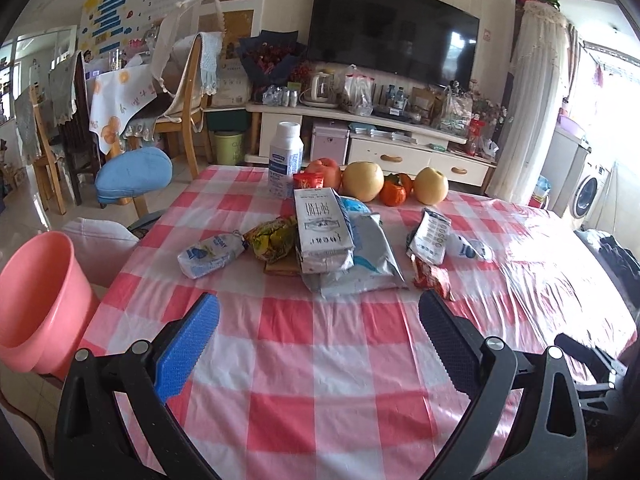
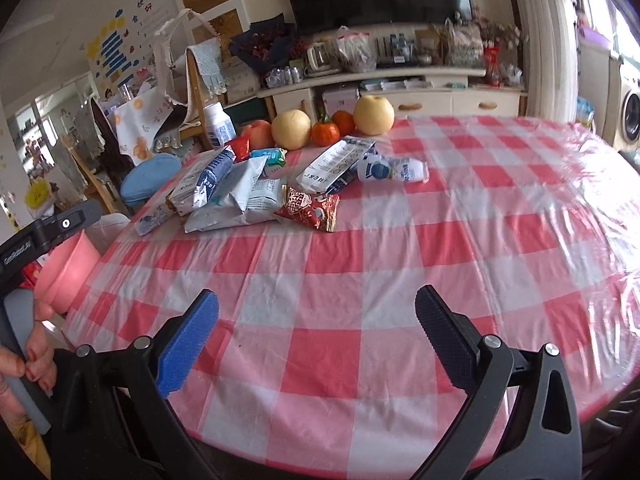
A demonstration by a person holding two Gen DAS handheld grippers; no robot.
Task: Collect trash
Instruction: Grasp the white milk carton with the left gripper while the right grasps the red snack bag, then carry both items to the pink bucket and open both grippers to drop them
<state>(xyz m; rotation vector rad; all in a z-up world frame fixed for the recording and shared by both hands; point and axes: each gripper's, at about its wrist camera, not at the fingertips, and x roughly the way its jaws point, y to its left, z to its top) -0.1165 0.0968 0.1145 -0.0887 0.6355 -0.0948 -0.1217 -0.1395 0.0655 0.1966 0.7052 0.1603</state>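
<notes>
A heap of empty wrappers lies mid-table on the red-checked cloth: a flattened milk carton (image 1: 322, 230), a grey foil bag (image 1: 362, 264), a yellow wrapper (image 1: 272, 238), a white-blue packet (image 1: 210, 254) and a red wrapper (image 1: 434, 278). In the right wrist view the red wrapper (image 2: 310, 208) lies nearest, beside the grey foil bag (image 2: 236, 204). A pink bucket (image 1: 36, 300) stands off the table's left edge. My left gripper (image 1: 320, 312) is open, short of the heap. My right gripper (image 2: 316, 308) is open over bare cloth, nothing between its fingers.
Fruit stands behind the heap: pears (image 1: 362, 182), an apple (image 1: 324, 170) and persimmons (image 1: 394, 194), with a white bottle (image 1: 286, 158). A blue-cushioned chair (image 1: 134, 174) sits at the far left. A hand (image 2: 28, 364) holds the left gripper's handle.
</notes>
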